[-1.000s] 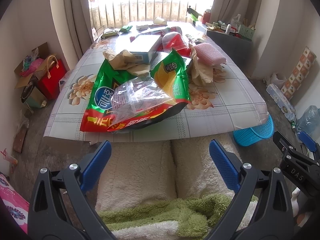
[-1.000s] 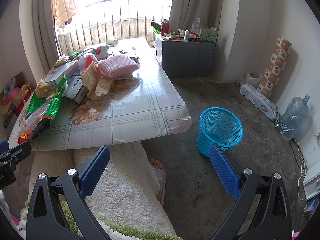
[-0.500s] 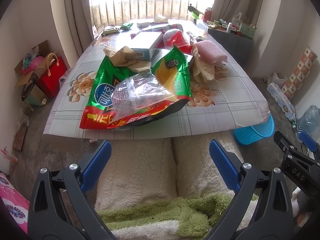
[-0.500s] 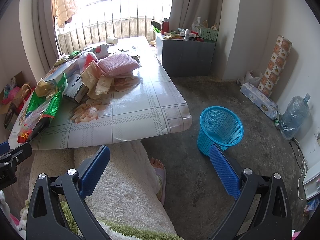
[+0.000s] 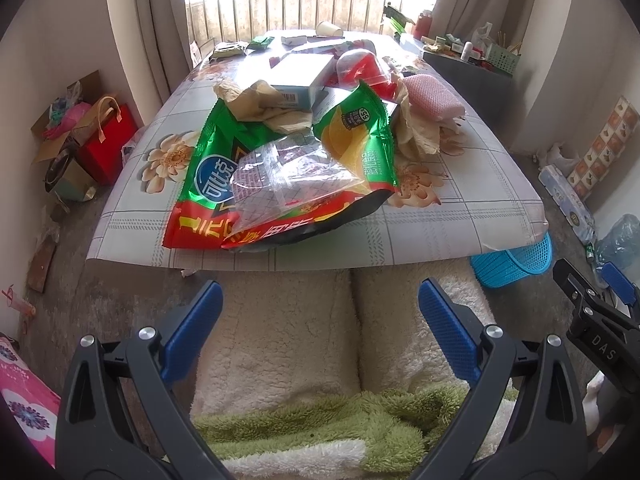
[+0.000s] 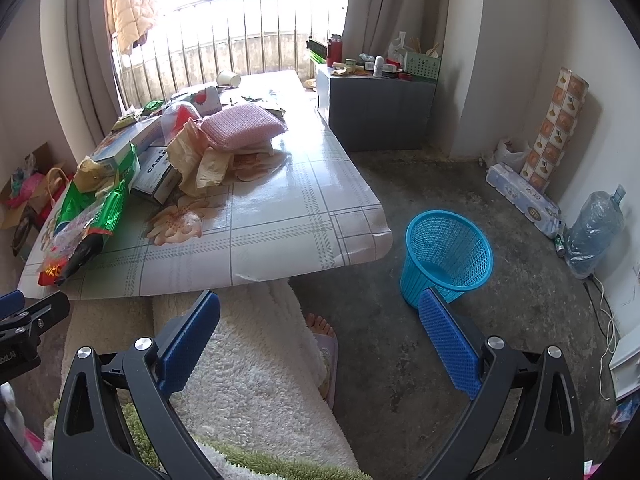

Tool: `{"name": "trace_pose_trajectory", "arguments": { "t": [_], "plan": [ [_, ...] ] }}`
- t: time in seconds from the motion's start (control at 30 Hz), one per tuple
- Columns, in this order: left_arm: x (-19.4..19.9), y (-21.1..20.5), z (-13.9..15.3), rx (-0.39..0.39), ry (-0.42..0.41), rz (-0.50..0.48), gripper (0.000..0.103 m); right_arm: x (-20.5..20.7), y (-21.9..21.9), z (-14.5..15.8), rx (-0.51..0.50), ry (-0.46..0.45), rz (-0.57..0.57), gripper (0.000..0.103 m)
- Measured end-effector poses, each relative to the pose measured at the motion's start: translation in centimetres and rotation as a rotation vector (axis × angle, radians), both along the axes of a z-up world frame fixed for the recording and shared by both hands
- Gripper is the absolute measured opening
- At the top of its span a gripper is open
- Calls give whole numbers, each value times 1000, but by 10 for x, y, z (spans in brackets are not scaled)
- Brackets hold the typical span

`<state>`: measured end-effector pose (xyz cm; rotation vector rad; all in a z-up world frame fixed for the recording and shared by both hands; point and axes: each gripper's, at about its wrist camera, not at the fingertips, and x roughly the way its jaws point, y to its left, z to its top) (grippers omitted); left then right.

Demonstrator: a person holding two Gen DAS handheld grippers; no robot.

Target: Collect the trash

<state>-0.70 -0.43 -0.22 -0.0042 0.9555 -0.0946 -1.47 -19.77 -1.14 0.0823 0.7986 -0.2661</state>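
My left claw [image 5: 320, 316] hangs over my lap with its blue pads spread wide and nothing between them; my right claw [image 6: 320, 320] is spread the same way, empty, off to the right over my knee and the concrete floor.

The trash sits on the low table [image 5: 480, 208] ahead of me. Nearest the table's near edge lies a big green and red snack bag [image 5: 208, 184], flattened, with a clear plastic wrapper [image 5: 288, 180] resting on top of it. A second green bag with yellow print [image 5: 356, 136] leans just behind. Farther back are crumpled brown paper [image 5: 260, 104], a pale box [image 5: 304, 76], and a pink knitted cloth [image 5: 428, 98] toward the right. A paper cup [image 5: 329, 29] lies tipped on its side at the far end.

The blue mesh basket [image 6: 448, 256] stands on the floor just right of the table's near corner, upright; I see only its own bottom through the open top.
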Motion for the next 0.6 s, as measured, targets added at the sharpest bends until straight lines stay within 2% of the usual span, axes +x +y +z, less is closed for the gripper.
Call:
{"name": "trace_pose_trajectory", "arguments": {
  "t": [0.13,0.23,0.3,0.37,0.47,0.53,0.6],
  "plan": [
    [3,26,10,-29,-66,51,94,11,8,20,10,-86,74,97],
    [4,58,16,-84,-142,90,94,24,15,35,93,-169,189,97],
    [6,80,15,-140,-181,105,94,36,23,40,154,-188,246,97],
    [8,99,12,-189,-201,122,94,49,29,38,248,-172,303,97],
    [15,117,4,-213,-202,147,94,71,39,26,397,-101,381,97],
    [20,122,2,-237,-198,134,94,81,45,17,472,-61,418,97],
    [27,124,2,-305,-190,90,94,95,48,8,568,-19,444,93]
  ]
}}
